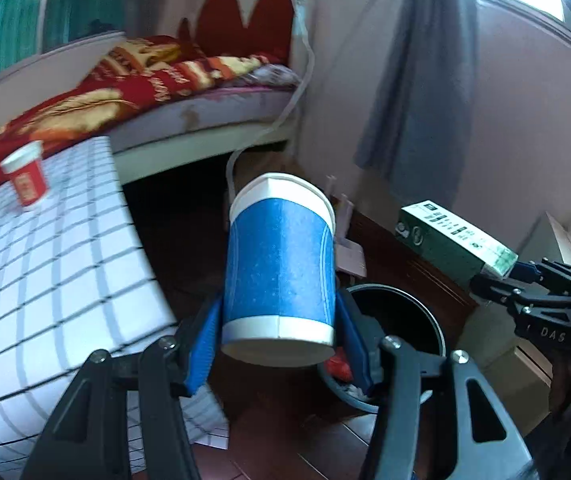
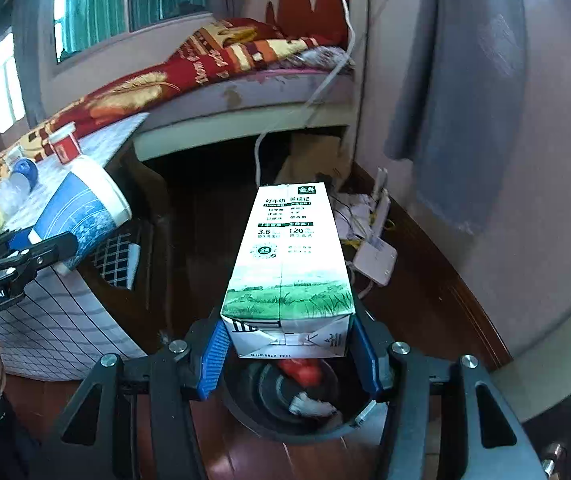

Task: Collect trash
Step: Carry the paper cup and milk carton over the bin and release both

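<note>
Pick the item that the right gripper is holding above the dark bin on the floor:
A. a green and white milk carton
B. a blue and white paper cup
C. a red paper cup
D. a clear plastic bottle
A: the right gripper has its blue pads pressed on both sides of the milk carton, with the bin just below.

This is a bedroom in a home. A bed [image 2: 245, 92] with a red-and-gold patterned blanket [image 1: 133, 76] and a red scalloped headboard [image 1: 245, 12] stands against a pinkish wall, under a window with green curtains [image 2: 97, 8]. A grey cloth [image 1: 417, 60] hangs on the wall, the floor is dark wood [image 2: 425, 296], and a small table with a checked cover [image 1: 57, 264] stands beside the bed — lived-in clutter, with a router and tangled cables [image 2: 373, 256] by the skirting and a black waste bin [image 2: 285, 420] on the floor.
</note>
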Demonstrator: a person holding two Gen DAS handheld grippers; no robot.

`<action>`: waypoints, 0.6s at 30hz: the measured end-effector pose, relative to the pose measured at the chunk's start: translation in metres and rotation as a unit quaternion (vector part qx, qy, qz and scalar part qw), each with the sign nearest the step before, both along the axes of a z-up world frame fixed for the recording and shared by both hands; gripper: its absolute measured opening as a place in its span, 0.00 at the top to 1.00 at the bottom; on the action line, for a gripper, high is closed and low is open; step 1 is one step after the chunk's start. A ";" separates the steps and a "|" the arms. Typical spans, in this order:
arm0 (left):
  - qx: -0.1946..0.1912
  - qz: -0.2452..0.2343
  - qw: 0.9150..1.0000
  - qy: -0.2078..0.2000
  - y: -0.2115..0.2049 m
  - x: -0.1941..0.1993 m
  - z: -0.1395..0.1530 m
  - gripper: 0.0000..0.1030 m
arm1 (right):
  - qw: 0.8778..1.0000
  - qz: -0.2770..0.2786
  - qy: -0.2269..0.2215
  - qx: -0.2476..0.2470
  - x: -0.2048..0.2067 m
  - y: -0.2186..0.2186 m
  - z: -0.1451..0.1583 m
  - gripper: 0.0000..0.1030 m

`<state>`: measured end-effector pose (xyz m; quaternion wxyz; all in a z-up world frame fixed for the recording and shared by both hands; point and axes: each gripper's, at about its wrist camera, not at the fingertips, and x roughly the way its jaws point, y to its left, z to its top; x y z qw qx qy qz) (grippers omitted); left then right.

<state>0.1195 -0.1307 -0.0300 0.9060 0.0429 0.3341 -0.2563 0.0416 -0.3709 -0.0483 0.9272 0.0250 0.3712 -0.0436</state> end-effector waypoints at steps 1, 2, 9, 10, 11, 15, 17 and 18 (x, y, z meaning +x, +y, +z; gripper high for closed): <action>0.001 -0.008 1.000 0.004 -0.007 -0.001 -0.003 0.45 | 1.000 -0.002 0.002 0.000 -0.003 -0.004 -0.002 0.45; 0.004 -0.018 1.000 0.009 -0.016 -0.002 -0.007 0.45 | 1.000 -0.005 0.008 0.002 -0.007 -0.010 -0.007 0.45; 0.025 -0.064 0.996 0.052 -0.058 -0.001 -0.034 0.45 | 0.999 -0.011 0.045 0.014 -0.016 -0.033 -0.037 0.45; 0.029 -0.073 0.995 0.062 -0.063 0.001 -0.040 0.45 | 0.999 -0.011 0.049 0.015 -0.015 -0.034 -0.040 0.45; 0.031 -0.080 0.994 0.073 -0.069 0.002 -0.045 0.45 | 0.998 -0.010 0.056 0.015 -0.015 -0.036 -0.046 0.45; 0.042 -0.099 0.990 0.096 -0.084 0.003 -0.063 0.45 | 0.997 -0.007 0.080 0.021 -0.010 -0.042 -0.067 0.45; 0.045 -0.107 0.988 0.107 -0.089 0.005 -0.070 0.45 | 0.995 -0.006 0.091 0.026 -0.007 -0.046 -0.076 0.45; 0.047 -0.114 0.986 0.112 -0.091 0.005 -0.073 0.45 | 0.995 -0.005 0.094 0.028 -0.005 -0.047 -0.079 0.45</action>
